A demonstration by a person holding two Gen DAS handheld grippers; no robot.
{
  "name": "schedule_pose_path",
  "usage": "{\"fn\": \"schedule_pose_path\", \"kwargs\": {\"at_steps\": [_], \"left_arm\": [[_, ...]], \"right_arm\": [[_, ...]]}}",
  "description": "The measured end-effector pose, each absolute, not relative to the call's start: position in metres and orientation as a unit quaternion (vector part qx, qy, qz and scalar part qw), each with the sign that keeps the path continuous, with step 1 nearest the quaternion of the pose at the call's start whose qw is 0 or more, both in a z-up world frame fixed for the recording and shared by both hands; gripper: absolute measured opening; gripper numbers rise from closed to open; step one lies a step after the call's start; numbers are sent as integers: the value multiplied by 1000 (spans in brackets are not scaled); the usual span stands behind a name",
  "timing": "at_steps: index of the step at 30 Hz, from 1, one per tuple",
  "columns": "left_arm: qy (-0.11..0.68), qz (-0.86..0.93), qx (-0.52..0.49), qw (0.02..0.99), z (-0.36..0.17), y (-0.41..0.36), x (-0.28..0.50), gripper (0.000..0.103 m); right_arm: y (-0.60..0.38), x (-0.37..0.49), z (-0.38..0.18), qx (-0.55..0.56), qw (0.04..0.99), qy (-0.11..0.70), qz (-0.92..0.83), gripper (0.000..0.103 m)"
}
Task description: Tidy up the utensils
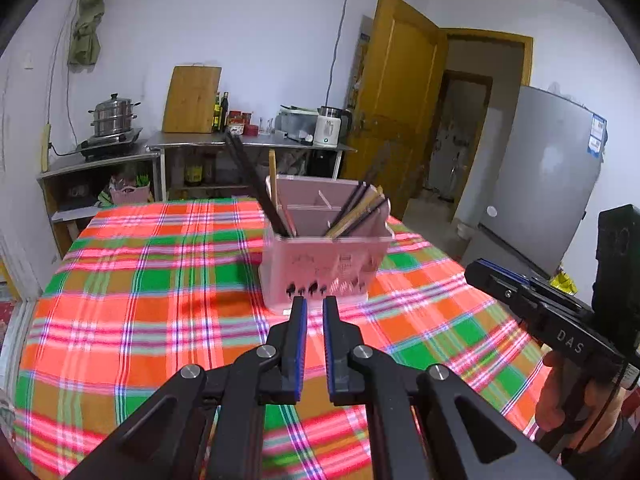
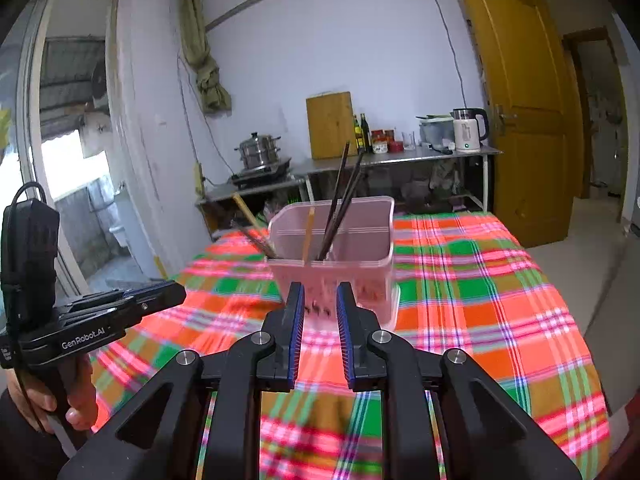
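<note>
Left wrist view: one pink holder (image 1: 324, 264), two chopstick clusters (image 1: 352, 212).

A translucent pink plastic utensil holder (image 1: 326, 268) with wooden chopsticks (image 1: 352, 214) stands on a plaid woven cloth (image 1: 160, 280); the black grippers' fingers (image 2: 296, 320) look matt plastic.

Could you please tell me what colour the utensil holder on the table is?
The utensil holder is pale pink plastic; it shows best in the left wrist view.
</note>
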State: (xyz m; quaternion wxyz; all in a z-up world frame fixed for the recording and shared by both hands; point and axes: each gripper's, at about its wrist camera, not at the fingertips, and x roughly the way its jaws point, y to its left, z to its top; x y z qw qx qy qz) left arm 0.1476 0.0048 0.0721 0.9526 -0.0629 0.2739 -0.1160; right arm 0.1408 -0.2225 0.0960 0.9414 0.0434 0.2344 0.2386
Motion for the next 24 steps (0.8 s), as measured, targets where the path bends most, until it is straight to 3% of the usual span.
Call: {"fn": "schedule_pose_path", "kwargs": {"at_steps": [8, 13, 24], "left_arm": [[281, -109, -43, 953, 46, -10, 116, 7], [280, -101, -38, 954, 35, -17, 99, 14], [291, -81, -24, 953, 14, -24, 84, 15]], "right_arm": [[-224, 104, 70, 27, 940, 248, 231, 20], [-223, 87, 60, 25, 942, 250, 223, 22], [-218, 70, 43, 2, 947, 250, 201, 23]]}}
